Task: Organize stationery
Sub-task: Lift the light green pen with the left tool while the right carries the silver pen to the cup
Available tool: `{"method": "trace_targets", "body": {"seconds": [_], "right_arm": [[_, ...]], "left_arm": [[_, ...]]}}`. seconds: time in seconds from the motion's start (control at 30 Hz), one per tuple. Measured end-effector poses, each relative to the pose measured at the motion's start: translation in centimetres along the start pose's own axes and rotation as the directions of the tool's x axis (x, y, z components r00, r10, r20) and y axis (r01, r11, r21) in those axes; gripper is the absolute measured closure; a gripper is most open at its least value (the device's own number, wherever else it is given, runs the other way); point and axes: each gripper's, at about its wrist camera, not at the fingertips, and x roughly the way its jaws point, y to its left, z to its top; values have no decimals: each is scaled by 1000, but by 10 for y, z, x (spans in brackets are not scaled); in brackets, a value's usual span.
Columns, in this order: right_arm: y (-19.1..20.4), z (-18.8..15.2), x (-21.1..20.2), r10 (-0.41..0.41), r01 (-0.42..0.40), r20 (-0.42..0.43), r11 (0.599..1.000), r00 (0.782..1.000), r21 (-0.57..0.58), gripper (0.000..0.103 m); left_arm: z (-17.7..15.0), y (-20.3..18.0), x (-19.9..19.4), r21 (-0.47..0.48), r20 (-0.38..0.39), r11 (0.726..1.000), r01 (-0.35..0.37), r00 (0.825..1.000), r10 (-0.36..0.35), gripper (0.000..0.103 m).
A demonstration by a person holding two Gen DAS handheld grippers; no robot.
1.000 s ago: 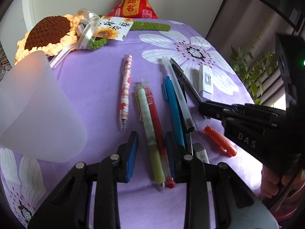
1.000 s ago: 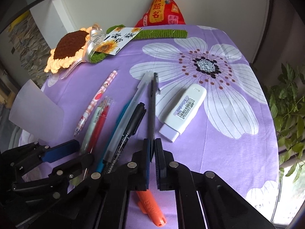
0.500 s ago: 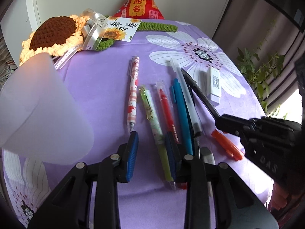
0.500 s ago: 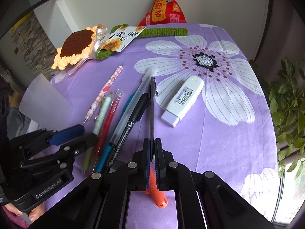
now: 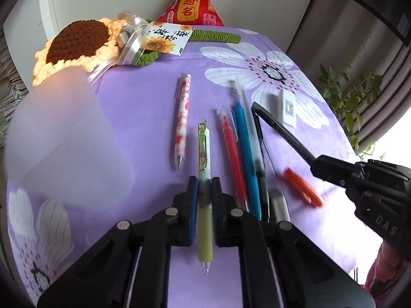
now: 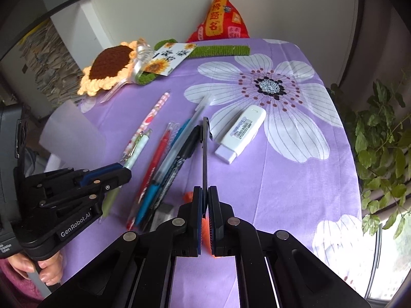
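Pick-up step: left gripper [image 5: 204, 192] clamped on the green pen [image 5: 204, 179] lying on the purple tablecloth [image 5: 143, 118], right gripper [image 6: 205, 200] pinching a raised black pen [image 6: 204, 154]; next, probably lift toward the translucent cup [image 5: 64, 138].

I count seven pens: a green pen [image 5: 204, 169], a pink patterned pen [image 5: 181, 118], a red pen [image 5: 231, 151], a blue pen [image 5: 246, 154], a clear pen [image 6: 190, 125], a black marker [image 6: 188, 146] and a thin black pen [image 6: 205, 154]. One orange cap [image 5: 303, 187] lies lower right, one white USB stick [image 6: 241, 132] right of centre, one frosted cup [image 5: 64, 143] at left, and one crochet sunflower [image 5: 77, 38] upper left.
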Motion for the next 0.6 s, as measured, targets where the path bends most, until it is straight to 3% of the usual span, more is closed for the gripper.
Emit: {"method": "trace_targets", "body": {"seconds": [0.33, 0.6], "right_arm": [[14, -60, -43, 7, -7, -2, 999, 1000, -45, 98], [6, -110, -40, 5, -10, -109, 999, 994, -40, 98]], "left_arm": [[-51, 3, -33, 0, -6, 1000, -29, 1000, 29, 95], [-80, -8, -31, 34, -44, 999, -15, 999, 16, 95]]}}
